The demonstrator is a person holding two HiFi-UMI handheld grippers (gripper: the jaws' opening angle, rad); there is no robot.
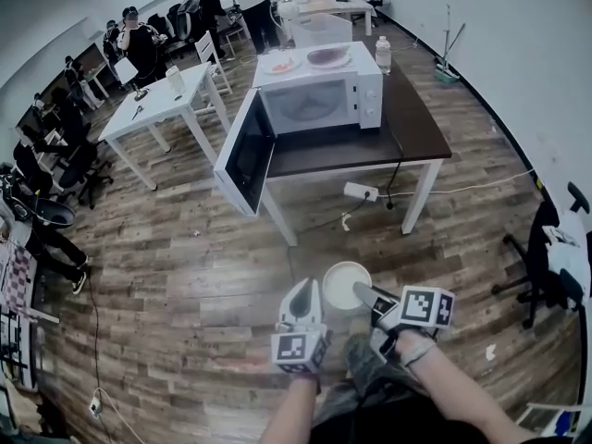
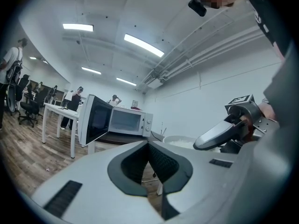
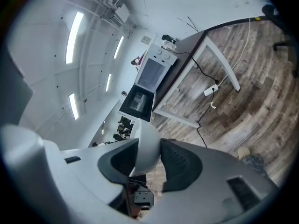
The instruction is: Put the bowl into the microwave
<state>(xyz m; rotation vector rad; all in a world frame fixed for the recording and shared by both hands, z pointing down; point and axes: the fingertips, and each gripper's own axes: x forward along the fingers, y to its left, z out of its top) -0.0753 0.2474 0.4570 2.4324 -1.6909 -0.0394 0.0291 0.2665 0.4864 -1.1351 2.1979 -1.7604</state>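
- One white bowl (image 1: 344, 283) is the task's container. It is up in the air above the wooden floor (image 1: 185, 276), in front of the tabletop (image 1: 413, 118) and well apart from the microwave (image 1: 319, 100).
- The bowl is round and plain, with a thin wall, and it is held about level. Its inside looks pale white. In the left gripper view something white shows near the rim, but I cannot tell what it is.
- The right gripper (image 1: 368, 300) has its jaws closed on the bowl's rim, with the wall between the two pads.
- The left gripper (image 1: 302, 296) is just beside the bowl. Its jaws are together and nothing is between them.
- The microwave is white and stands on the dark tabletop. Its door (image 1: 245, 151) is swung wide open toward the left of the head view, and the cavity looks pale grey.
- Two plates (image 1: 282, 63) with food lie on top of the microwave, and a bottle (image 1: 383, 54) stands just beside it.
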